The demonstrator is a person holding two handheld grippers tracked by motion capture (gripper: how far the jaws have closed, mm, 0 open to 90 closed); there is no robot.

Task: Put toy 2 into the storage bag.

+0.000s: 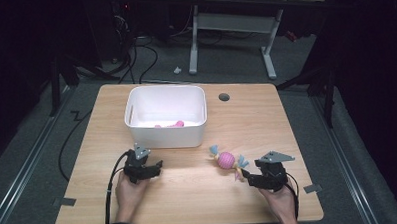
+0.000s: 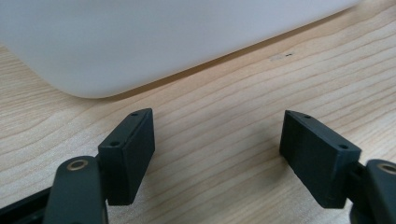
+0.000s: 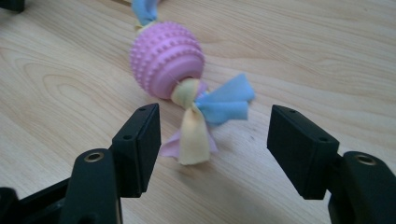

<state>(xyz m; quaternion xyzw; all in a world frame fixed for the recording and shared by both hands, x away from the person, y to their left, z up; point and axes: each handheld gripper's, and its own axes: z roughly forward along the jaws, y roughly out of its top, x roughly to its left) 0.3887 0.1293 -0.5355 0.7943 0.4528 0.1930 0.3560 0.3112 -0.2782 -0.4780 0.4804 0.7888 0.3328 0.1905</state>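
A pink knobbly ball toy (image 1: 226, 160) with blue, yellow and pink cloth tails lies on the wooden table (image 1: 189, 197), right of centre. My right gripper (image 1: 242, 174) sits just behind its near tail. In the right gripper view the ball (image 3: 167, 60) lies ahead, and the yellow tail (image 3: 192, 135) rests between the jaws of my right gripper (image 3: 215, 121), which stand apart without touching it. My left gripper (image 1: 158, 167) rests on the table near the front wall of a white bin (image 1: 166, 133). The left gripper (image 2: 217, 126) is open with bare wood between its jaws, facing the bin (image 2: 140, 42).
Something pink (image 1: 173, 125) lies inside the bin. A round cable hole (image 1: 224, 97) sits in the table behind the bin's right side. Grey tape marks (image 1: 64, 201) (image 1: 313, 188) lie near the front corners. Beyond the table are a desk frame and floor cables.
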